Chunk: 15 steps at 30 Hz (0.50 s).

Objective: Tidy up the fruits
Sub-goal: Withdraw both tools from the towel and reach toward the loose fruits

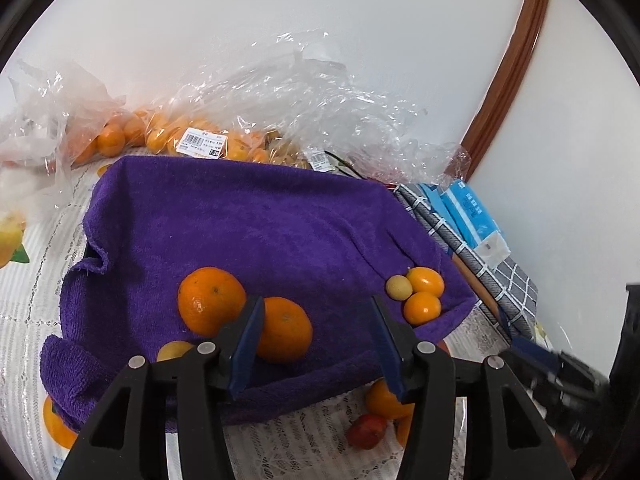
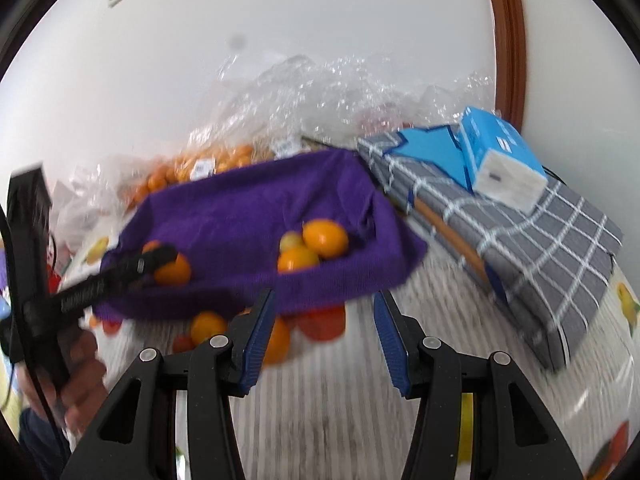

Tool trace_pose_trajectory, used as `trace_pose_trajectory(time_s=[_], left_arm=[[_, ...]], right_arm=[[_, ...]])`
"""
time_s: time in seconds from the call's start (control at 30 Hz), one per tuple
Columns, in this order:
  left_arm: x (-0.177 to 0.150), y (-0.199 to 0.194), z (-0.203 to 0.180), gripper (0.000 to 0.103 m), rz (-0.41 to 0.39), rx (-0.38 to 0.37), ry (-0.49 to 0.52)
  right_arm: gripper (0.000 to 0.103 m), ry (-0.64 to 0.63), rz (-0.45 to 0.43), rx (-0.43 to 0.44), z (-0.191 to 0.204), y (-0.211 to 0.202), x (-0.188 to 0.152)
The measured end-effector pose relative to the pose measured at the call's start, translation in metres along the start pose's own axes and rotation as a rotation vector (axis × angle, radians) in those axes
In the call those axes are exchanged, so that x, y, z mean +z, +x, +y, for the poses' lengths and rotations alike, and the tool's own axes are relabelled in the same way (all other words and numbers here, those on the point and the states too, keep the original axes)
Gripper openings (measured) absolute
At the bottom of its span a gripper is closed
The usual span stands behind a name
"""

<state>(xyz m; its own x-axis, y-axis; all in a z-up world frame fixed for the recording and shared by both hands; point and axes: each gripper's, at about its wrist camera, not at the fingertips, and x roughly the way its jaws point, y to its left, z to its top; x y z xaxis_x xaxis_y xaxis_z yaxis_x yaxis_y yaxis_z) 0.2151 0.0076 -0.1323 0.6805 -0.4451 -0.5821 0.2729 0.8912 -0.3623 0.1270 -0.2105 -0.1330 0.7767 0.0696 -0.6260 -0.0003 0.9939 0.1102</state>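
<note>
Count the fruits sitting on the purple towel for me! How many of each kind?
Counted from the left wrist view, on the purple towel:
Big oranges: 2
Small orange kumquats: 2
Small pale yellow round fruits: 2, one half hidden behind the left tool
Total: 6

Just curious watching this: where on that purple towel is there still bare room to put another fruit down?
The widest bare patch is the middle and back of the purple towel, between the two big oranges on one side and the three small fruits in the corner. The towel's near edge is crowded, and loose fruit lies on the table just past it.
</note>
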Motion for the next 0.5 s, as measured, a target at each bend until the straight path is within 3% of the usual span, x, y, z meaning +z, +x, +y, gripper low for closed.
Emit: trace_pose_trajectory(time_s=[0.2,0.5], left_arm=[[-0.003,-0.011,-0.002,0.051,-0.007,0.048,0.019],[-0.028,-0.061,0.017,0.051,-0.017,0.076,-0.001]], right_arm=[[0.051,-0.022,0.015,-0.002,0.013,-0.013,-0.015],[0.051,-0.029,0.048,0.015,0.026,-0.007,-0.025]])
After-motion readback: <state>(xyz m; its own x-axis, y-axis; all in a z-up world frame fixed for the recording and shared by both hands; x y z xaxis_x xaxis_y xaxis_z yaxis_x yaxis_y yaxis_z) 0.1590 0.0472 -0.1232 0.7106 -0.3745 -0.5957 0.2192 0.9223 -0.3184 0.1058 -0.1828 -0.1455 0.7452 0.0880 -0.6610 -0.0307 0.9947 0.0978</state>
